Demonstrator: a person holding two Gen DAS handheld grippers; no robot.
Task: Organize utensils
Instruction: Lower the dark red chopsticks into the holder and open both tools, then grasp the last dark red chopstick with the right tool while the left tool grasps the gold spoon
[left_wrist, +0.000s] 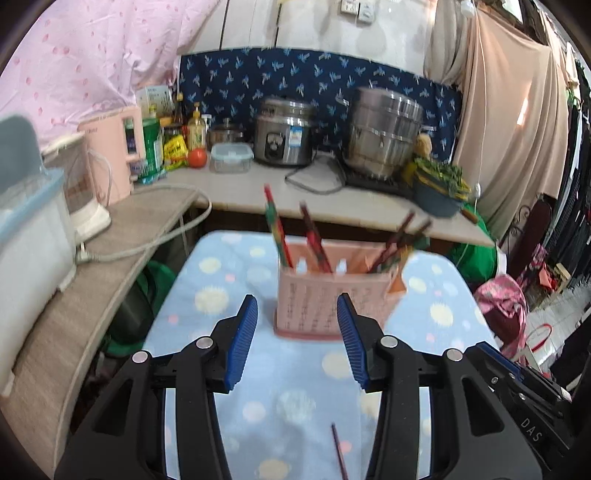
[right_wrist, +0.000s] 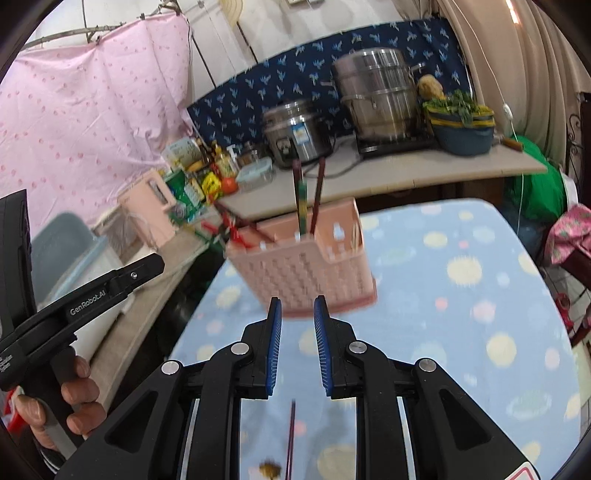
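A pink slatted utensil basket (left_wrist: 317, 306) (right_wrist: 306, 269) stands on the blue dotted tablecloth (left_wrist: 221, 295) (right_wrist: 461, 314). Several red and green chopsticks (left_wrist: 279, 236) (right_wrist: 300, 199) lean inside it. One dark loose chopstick (left_wrist: 339, 454) (right_wrist: 291, 439) lies on the cloth nearer to me, below both grippers. My left gripper (left_wrist: 297, 299) is open a short way in front of the basket, with nothing between its blue pads. My right gripper (right_wrist: 297, 300) is open by a narrow gap, also empty, just short of the basket. A hand (right_wrist: 74, 391) holds the left gripper's handle.
Behind the table runs a counter (left_wrist: 258, 188) with a rice cooker (left_wrist: 284, 133), a tall steel pot (left_wrist: 384, 133), a blue bowl of greens (left_wrist: 439, 184), bottles and a lidded box. A side shelf at the left carries a pink kettle (left_wrist: 114, 155) and a white container (left_wrist: 29, 240).
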